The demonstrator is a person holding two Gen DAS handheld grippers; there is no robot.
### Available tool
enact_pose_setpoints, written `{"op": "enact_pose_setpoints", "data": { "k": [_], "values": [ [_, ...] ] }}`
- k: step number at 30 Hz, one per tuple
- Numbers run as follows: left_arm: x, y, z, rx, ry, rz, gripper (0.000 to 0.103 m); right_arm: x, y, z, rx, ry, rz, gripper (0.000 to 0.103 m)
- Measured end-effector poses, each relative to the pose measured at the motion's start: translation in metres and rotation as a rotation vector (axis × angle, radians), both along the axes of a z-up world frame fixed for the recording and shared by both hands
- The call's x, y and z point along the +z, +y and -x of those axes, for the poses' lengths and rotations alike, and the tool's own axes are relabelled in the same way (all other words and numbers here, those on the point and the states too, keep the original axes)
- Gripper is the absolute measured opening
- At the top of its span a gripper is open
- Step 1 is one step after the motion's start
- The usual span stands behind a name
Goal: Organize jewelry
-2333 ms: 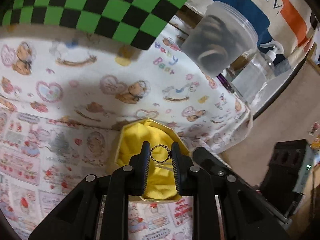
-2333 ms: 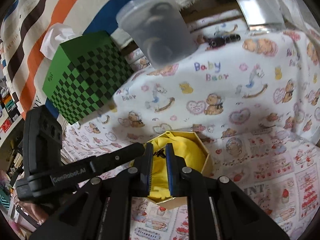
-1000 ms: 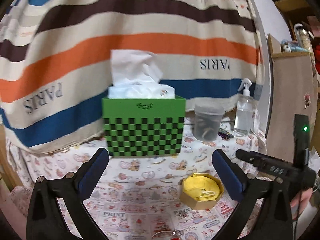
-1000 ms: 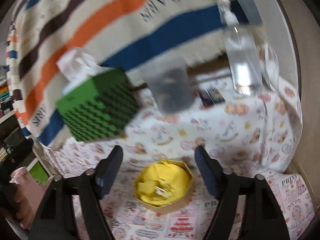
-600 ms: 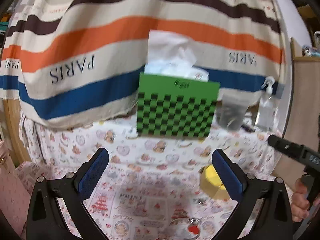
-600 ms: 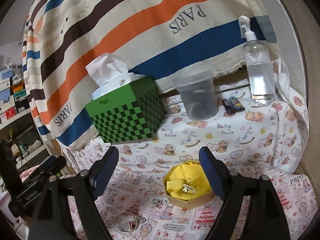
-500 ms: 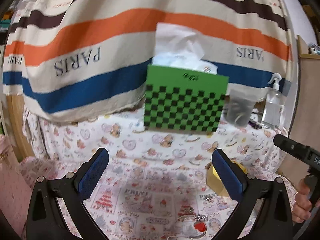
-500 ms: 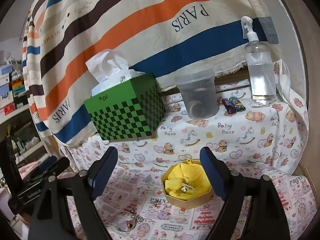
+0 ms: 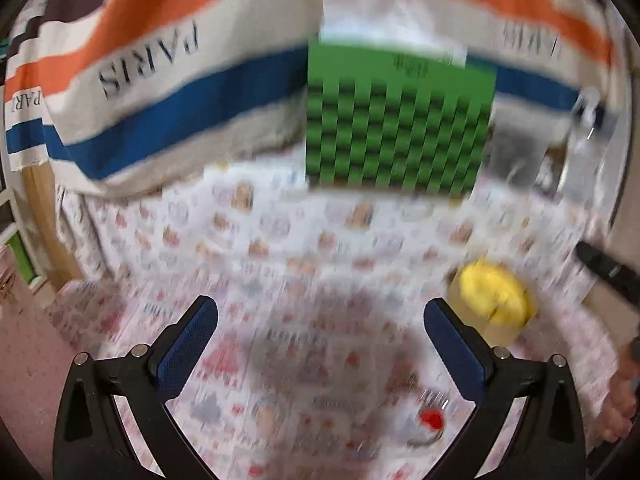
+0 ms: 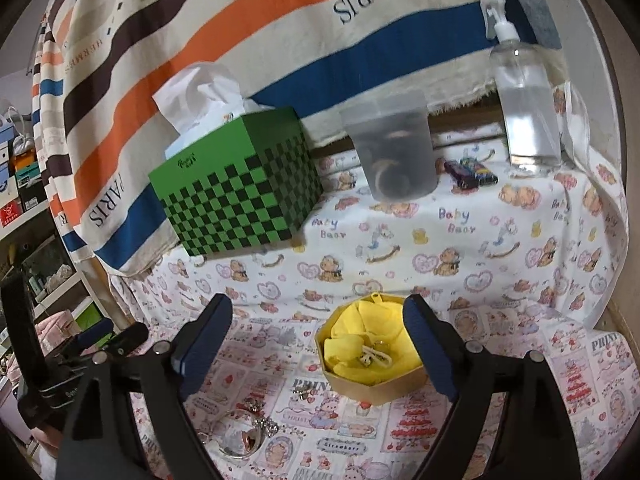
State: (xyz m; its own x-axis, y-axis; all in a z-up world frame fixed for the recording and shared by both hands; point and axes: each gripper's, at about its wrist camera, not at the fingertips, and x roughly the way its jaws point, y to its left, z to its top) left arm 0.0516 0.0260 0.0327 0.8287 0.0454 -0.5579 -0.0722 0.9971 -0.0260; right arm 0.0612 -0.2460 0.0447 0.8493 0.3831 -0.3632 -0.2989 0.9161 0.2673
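Observation:
A gold octagonal box [image 10: 376, 390] lined with yellow cloth holds a few small rings [image 10: 374, 354]. It shows blurred at the right of the left wrist view [image 9: 494, 300]. Loose jewelry with a round glass piece [image 10: 240, 428] lies on the printed cloth at the front left; in the left wrist view it is a blurred piece with a red spot [image 9: 428, 424]. A small charm [image 10: 302, 390] lies beside the box. My right gripper [image 10: 318, 344] is open and empty above the cloth. My left gripper [image 9: 320, 340] is open and empty.
A green checkered tissue box [image 10: 236, 184] stands at the back left. A clear plastic cup [image 10: 394, 152], two lighters [image 10: 470, 172] and a spray bottle [image 10: 524, 92] stand along the back. A striped cloth [image 10: 240, 20] hangs behind. The left wrist view is motion-blurred.
Both grippers let go of rings over the yellow box, opened wide and pulled back. The left gripper has kept swinging left and down, so the box sits further right in its view.

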Motion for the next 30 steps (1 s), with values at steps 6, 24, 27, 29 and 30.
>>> {"op": "enact_pose_setpoints", "data": {
  "k": [6,24,27,29,30],
  "values": [
    [-0.029,-0.018,-0.017,-0.108,0.198,-0.014,0.097,-0.009,0.008,-0.004,0.002,0.022,0.039,0.086],
    [-0.075,-0.06,-0.049,-0.293,0.311,0.116,0.031,-0.033,0.004,-0.027,-0.023,0.143,0.04,0.086],
    [-0.079,-0.06,-0.054,-0.277,0.324,0.126,0.021,-0.036,0.006,-0.028,-0.021,0.155,0.049,0.086],
    [-0.08,-0.057,-0.055,-0.254,0.309,0.14,0.016,-0.036,0.007,-0.028,-0.02,0.155,0.052,0.086],
    [-0.079,-0.056,-0.055,-0.255,0.309,0.146,0.013,-0.036,0.007,-0.028,-0.02,0.155,0.052,0.086]
  ]
}}
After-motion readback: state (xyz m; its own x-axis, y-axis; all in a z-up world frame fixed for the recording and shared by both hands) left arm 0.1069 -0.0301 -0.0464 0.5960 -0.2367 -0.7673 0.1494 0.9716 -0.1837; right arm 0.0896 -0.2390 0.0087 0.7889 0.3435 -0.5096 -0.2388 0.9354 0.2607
